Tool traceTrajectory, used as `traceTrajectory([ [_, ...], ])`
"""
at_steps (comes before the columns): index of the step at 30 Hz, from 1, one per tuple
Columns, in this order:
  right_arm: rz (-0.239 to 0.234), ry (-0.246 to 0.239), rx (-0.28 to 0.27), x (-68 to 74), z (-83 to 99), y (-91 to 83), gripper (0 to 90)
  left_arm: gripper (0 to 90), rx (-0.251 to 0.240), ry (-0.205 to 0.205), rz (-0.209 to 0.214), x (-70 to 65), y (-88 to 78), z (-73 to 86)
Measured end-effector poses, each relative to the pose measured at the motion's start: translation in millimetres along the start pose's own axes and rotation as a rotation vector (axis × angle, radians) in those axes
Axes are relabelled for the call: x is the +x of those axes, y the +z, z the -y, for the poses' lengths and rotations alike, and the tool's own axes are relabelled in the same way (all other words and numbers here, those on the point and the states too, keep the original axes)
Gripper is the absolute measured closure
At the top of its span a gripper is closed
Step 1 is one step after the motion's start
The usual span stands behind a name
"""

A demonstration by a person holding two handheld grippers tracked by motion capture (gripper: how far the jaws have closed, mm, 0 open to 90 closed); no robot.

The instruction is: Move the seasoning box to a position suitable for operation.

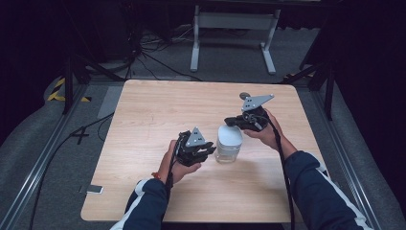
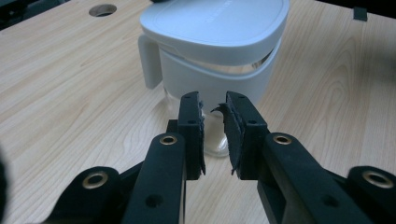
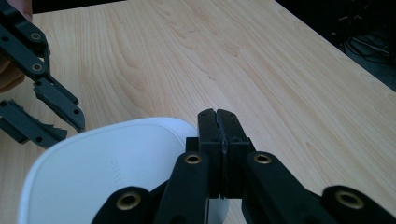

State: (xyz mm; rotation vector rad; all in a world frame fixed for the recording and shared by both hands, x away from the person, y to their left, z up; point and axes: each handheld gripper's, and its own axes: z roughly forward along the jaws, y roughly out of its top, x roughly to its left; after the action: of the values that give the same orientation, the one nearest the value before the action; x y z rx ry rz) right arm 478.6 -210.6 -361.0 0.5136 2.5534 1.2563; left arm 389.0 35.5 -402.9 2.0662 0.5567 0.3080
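A white-lidded clear container stood on the wooden desk between both tongs. The left tongs were slightly apart, just short of its base. The right tongs were pressed together above its lid.

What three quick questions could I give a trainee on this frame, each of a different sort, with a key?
1. True or false: the left gripper has its fingers pressed together.
2. Which gripper is over the white lid of the container?
A. left
B. right
C. neither
3. Fill in: the container stands on the wooden ____.

Key
1. False. In the left gripper view a narrow gap shows between its fingers, which point at the container's clear base.
2. B. In the right gripper view the right gripper, fingers together, hangs above the lid's edge.
3. table.
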Motion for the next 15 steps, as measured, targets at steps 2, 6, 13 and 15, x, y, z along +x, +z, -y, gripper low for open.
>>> traceTrajectory([
  [2, 0.010, -0.006, 0.006, 0.2, -0.1, 0.4, 89.6, 76.9, -0.009, -0.007, 0.000, -0.9, 1.4, -2.2],
  [6, 0.017, -0.001, 0.007, -0.8, 1.0, 2.1, 89.7, 77.6, -0.017, 0.000, 0.005, -3.1, 4.8, -7.2],
  [13, 0.036, -0.011, -0.004, -0.3, 2.5, 0.6, 89.6, 81.5, -0.022, 0.001, -0.008, -5.0, 7.6, -13.4],
  [15, 0.037, -0.010, -0.003, -0.2, 2.9, 0.6, 89.6, 84.5, -0.035, -0.003, -0.016, -5.4, 6.9, -15.6],
])
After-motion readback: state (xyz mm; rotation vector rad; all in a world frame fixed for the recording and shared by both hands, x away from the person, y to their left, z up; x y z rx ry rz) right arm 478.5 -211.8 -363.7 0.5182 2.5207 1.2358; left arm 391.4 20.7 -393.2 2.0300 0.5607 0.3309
